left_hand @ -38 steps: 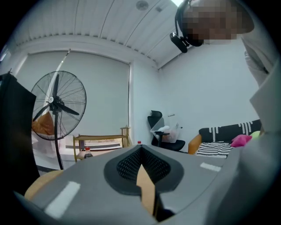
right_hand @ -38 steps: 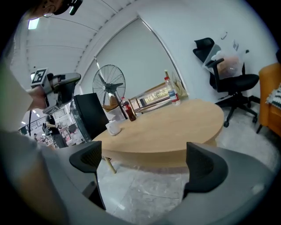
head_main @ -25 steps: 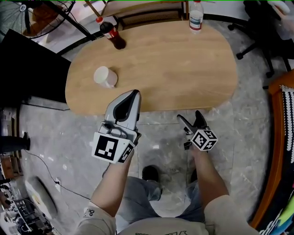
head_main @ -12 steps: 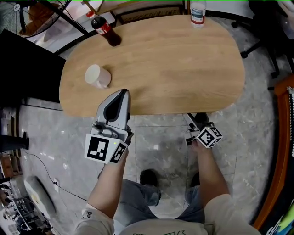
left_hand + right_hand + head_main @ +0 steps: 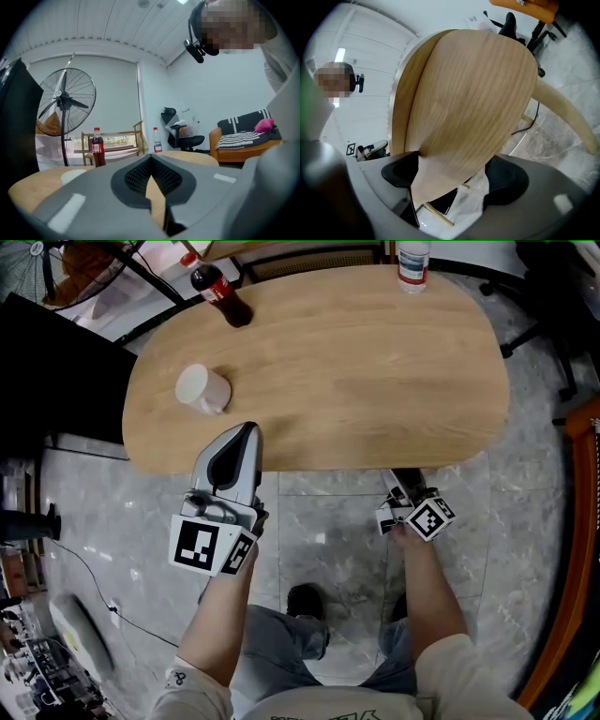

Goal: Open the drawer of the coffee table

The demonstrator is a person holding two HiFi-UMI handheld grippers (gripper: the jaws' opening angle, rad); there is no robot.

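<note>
The oval wooden coffee table [image 5: 356, 362] fills the upper head view; no drawer front shows from above. My right gripper [image 5: 405, 486] sits at the table's near edge, its tips hidden under the rim. In the right gripper view, the table's light wood [image 5: 473, 93] reaches down between the two pads of the right gripper [image 5: 454, 178]. Its jaws are closing, and the right-hand pad still stands off the wood. My left gripper [image 5: 251, 426] hovers over the near left of the tabletop. Its tips meet with nothing held, as the left gripper [image 5: 151, 157] shows in its own view.
On the table stand a cola bottle [image 5: 217, 294], a water bottle [image 5: 412, 266] and a white cup [image 5: 202, 390]. A table leg [image 5: 562, 112] slants to the floor. A fan [image 5: 65, 101], an office chair [image 5: 180, 133] and an orange sofa [image 5: 243, 136] stand beyond.
My right gripper has moved forward to the table's near edge, so its tips now lie under the rim. My left gripper has shifted a little left and lower.
</note>
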